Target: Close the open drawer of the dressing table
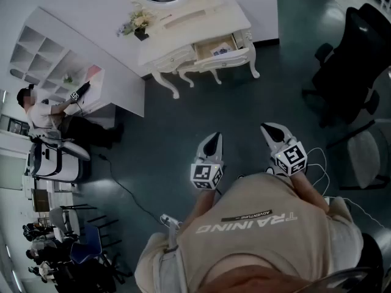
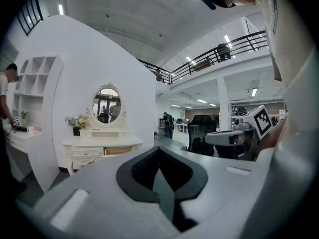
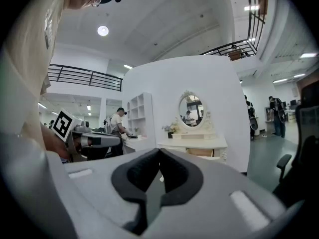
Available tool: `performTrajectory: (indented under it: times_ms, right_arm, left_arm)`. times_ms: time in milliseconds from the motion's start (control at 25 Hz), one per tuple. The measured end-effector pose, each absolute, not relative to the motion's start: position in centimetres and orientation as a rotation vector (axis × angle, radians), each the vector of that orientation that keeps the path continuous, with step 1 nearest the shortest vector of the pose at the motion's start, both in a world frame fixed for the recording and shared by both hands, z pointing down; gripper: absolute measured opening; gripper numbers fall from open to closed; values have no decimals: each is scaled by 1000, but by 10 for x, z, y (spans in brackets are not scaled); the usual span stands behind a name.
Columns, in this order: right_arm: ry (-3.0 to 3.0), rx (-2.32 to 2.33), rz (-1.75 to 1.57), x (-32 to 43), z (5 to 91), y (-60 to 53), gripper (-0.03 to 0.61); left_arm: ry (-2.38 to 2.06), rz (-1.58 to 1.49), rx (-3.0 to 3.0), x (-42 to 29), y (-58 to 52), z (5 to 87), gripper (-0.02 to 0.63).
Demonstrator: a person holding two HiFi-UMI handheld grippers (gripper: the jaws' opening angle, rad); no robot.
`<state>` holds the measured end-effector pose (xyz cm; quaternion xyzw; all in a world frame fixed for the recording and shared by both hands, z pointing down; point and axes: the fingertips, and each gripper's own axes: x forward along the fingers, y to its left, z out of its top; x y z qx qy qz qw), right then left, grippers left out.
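The white dressing table (image 1: 183, 26) stands against the wall at the top of the head view, some way ahead of me. Its right-hand drawer (image 1: 219, 46) is pulled out and shows a wooden inside with small items. My left gripper (image 1: 213, 138) and right gripper (image 1: 269, 129) are held side by side over the dark floor, far short of the table, both shut on nothing. In the left gripper view the table (image 2: 102, 143) and drawer (image 2: 118, 151) show beyond the closed left gripper (image 2: 158, 151). The right gripper (image 3: 159, 153) points at the table (image 3: 192, 143) and drawer (image 3: 199, 152).
A black office chair (image 1: 354, 54) stands at the right, with another seat (image 1: 366, 157) below it. A white shelf unit and desk (image 1: 55, 60) are at the left, where a person (image 1: 36, 112) works. A cable (image 1: 122, 188) runs over the floor. Flowers (image 1: 137, 22) sit on the table top.
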<state>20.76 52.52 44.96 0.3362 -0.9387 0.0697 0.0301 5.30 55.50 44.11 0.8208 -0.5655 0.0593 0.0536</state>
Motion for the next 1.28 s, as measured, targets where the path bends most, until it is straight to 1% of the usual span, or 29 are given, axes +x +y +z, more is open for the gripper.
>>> performTrajectory:
  times_ms: [280, 440, 680, 800, 880, 920, 1080, 1280]
  right_arm:
    - [-2931, 1033, 206, 213, 445, 505, 5]
    - [-2923, 1015, 233, 225, 446, 495, 5]
    - [-2875, 977, 352, 243, 477, 480, 5]
    - [-2853, 886, 367, 243, 494, 472, 5]
    - [-2845, 818, 390, 244, 506, 462, 5]
    - [-2849, 799, 408, 245, 513, 456, 5]
    - [-2846, 798, 462, 246, 534, 432, 5]
    - [-2839, 738, 488, 227, 533, 427, 5]
  left_arm:
    - [-1783, 191, 2478, 44, 544, 436, 0]
    - [-1779, 205, 2436, 55, 536, 442, 0]
    - [-1762, 233, 2339, 69, 524, 463, 0]
    - [-1763, 353, 2312, 75, 520, 479, 0]
    - [-1740, 478, 2358, 91, 515, 486, 0]
    - [-1714, 493, 2380, 99, 511, 490, 0]
    - [-1698, 293, 2308, 108, 491, 508, 0]
    - [-1706, 280, 2290, 89, 479, 512, 0]
